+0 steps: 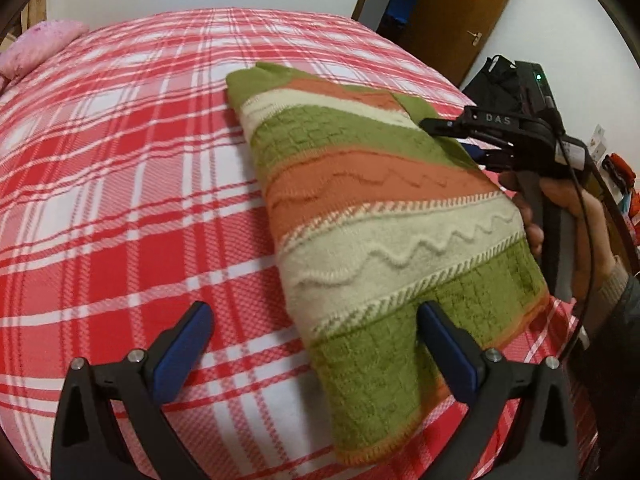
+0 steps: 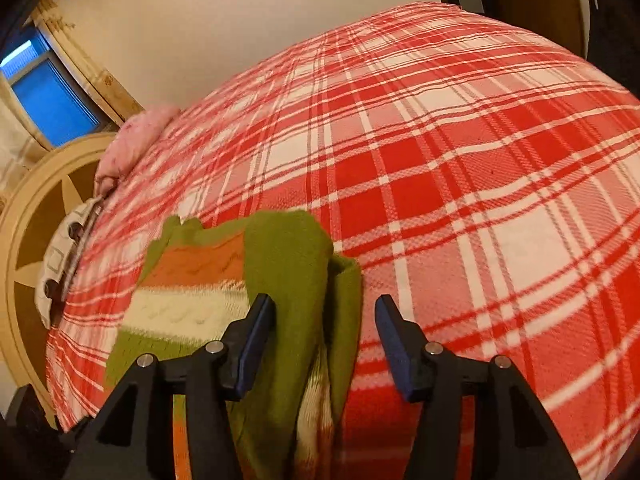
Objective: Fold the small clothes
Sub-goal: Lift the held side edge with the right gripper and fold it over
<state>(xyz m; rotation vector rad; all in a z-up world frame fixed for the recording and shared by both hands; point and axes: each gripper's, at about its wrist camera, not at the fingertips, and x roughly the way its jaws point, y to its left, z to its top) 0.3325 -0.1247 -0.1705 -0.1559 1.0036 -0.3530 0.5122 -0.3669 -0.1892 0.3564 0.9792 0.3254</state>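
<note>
Knitted sweater (image 1: 384, 216) lies folded on the plaid bedspread (image 1: 120, 184), its near edge hidden behind my two gaping, empty grippers (image 1: 314, 344) (image 2: 325, 334).

Knitted wool sweater (image 1: 384, 216), woven plaid bedspread (image 1: 120, 184)

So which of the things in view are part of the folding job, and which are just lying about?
Part of the job:
- striped knit sweater
- left gripper, jaws open
- right gripper, jaws open
- plaid bed cover, the work surface

Lying about:
- pink pillow
- brown door
- window
</note>
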